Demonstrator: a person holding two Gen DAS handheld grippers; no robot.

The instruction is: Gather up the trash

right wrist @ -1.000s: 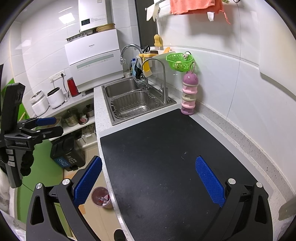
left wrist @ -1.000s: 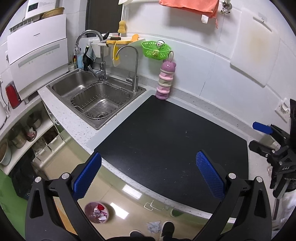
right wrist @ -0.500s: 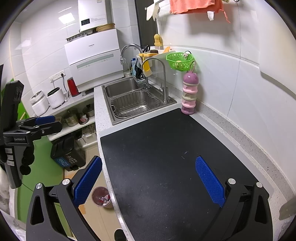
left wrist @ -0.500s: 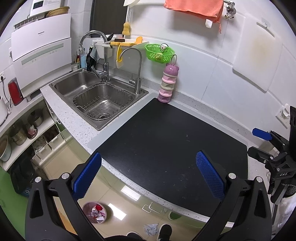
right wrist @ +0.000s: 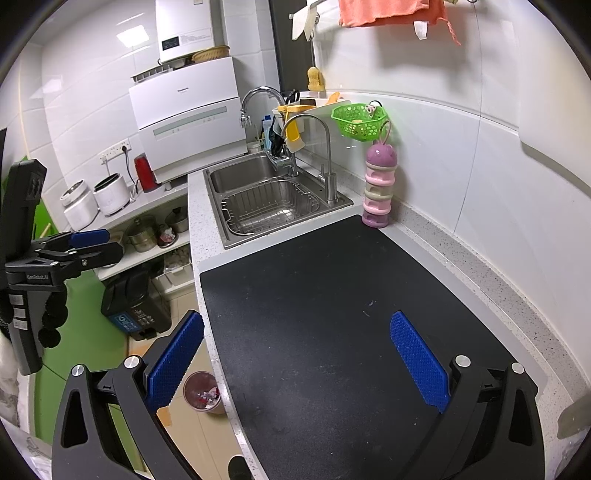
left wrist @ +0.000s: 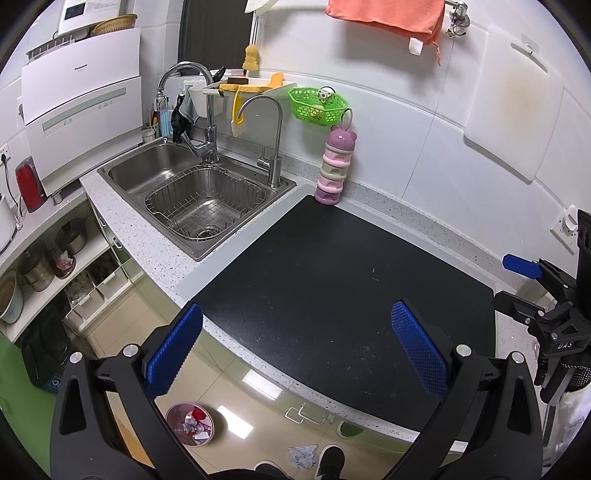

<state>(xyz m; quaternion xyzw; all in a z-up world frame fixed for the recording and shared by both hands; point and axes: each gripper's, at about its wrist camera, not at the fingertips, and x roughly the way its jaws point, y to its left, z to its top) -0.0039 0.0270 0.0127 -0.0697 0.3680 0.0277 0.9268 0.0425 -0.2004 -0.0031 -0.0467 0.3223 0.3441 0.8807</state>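
A: Left gripper?
B: Fingers wide apart, nothing between them. It hangs over the front edge of the desk, looking across the black mat.

A: Right gripper?
B: Also spread wide, empty, above the near end of the mat. Each one shows at the edge of the other's view, side-on.

A: Trash?
B: All on the floor. A small round bin with red and white scraps inside stands on the tiles just in front of the desk, below the left finger in the left wrist view. A crumpled pale wad lies on the floor further right, just beside a dark shoe. The mat carries only a few tiny specks.

A: Bigger bin?
B: Dark one with a blue label, standing on the floor by the open shelves, left of the desk.

A: Other stuff?
B: Steel sink with a wire basket at the far left, pink stacked container at the mat's far corner against the wall, green basket above it, orange towel hanging up top.
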